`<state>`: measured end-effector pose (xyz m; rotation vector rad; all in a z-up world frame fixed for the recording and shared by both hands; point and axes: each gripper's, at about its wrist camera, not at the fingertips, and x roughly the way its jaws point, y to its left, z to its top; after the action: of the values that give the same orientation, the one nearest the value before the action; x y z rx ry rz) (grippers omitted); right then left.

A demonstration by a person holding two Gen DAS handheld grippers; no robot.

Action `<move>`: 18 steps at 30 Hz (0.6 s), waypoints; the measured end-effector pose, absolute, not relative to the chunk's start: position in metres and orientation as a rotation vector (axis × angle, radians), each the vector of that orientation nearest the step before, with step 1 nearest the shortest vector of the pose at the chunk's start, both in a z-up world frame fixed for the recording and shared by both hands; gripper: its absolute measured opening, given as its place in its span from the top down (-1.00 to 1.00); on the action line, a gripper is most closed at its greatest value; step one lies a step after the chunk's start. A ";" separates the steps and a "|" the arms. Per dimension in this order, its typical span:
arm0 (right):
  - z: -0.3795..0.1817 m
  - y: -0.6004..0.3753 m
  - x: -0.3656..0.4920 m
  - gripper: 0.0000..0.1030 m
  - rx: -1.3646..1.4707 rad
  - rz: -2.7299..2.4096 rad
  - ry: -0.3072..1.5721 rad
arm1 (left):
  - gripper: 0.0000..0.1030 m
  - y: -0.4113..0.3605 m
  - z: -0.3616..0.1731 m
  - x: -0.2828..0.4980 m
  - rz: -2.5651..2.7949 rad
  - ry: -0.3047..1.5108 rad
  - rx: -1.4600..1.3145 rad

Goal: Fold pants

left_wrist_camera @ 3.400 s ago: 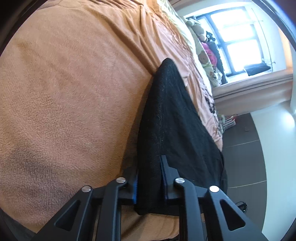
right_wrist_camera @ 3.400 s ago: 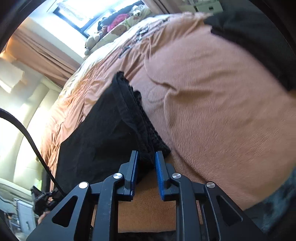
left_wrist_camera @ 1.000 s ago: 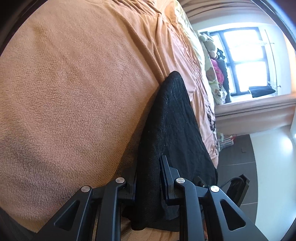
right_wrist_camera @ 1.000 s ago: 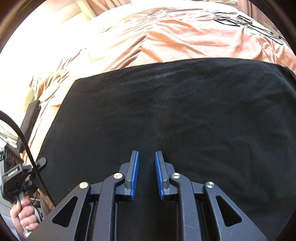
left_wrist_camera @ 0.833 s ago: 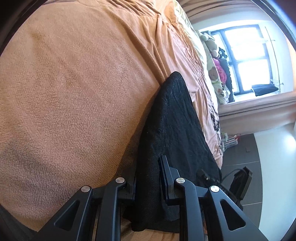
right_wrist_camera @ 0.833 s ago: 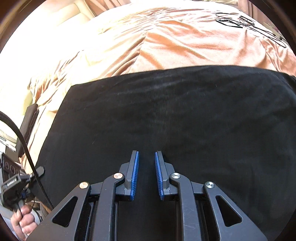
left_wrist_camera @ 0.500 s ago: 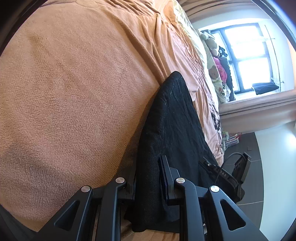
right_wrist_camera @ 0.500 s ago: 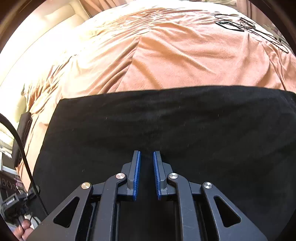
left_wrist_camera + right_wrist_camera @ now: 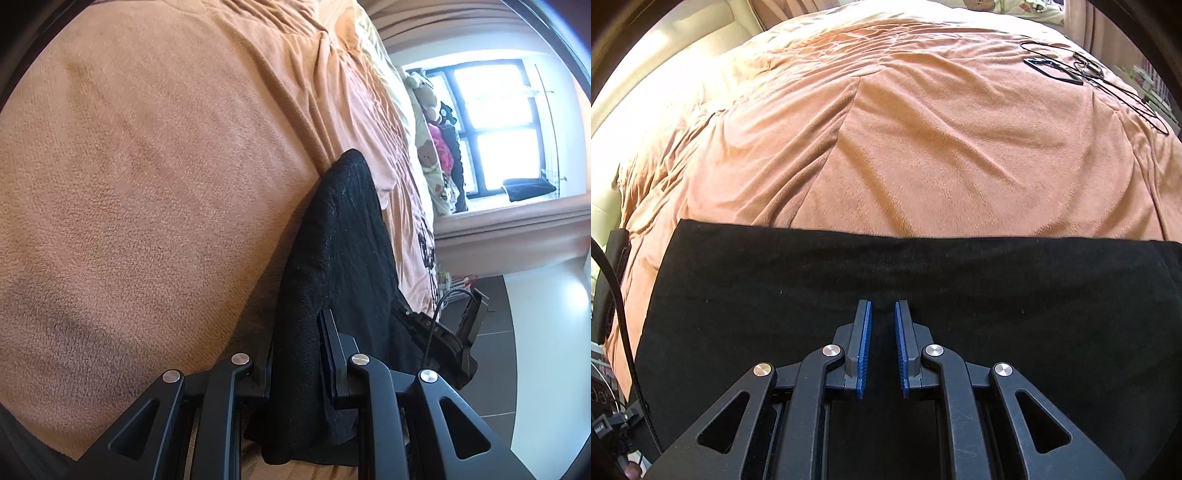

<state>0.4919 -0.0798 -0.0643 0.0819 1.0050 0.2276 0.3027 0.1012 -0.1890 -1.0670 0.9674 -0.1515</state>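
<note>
Black pants (image 9: pixel 923 280) lie spread flat on an orange blanket (image 9: pixel 923 140) covering a bed, their far edge running straight across the right wrist view. The left gripper (image 9: pixel 295 350) is clamped on a thick fold of the pants at their near edge, fabric filling the gap between its fingers. The right gripper (image 9: pixel 882 332) hovers low over the middle of the pants, its blue-padded fingers (image 9: pixel 865 343) drawn close with a narrow gap, nothing visibly pinched between them. A window (image 9: pixel 495 125) stands beyond the bed.
</note>
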 end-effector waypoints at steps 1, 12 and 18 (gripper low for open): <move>-0.064 -0.080 0.488 0.82 0.085 0.234 1.009 | 0.62 0.101 -0.188 0.302 -0.155 0.965 -1.064; -0.064 -0.094 0.422 0.82 0.148 0.330 1.031 | 0.66 0.099 -0.174 0.299 -0.192 0.934 -1.044; -0.067 -0.094 0.376 0.82 0.144 0.368 1.010 | 0.67 0.091 -0.155 0.302 -0.236 0.903 -1.013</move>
<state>0.3762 -0.0936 -0.0669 0.1437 1.0096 0.3680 0.3024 0.0913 -0.1547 -1.0126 0.9025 -0.2356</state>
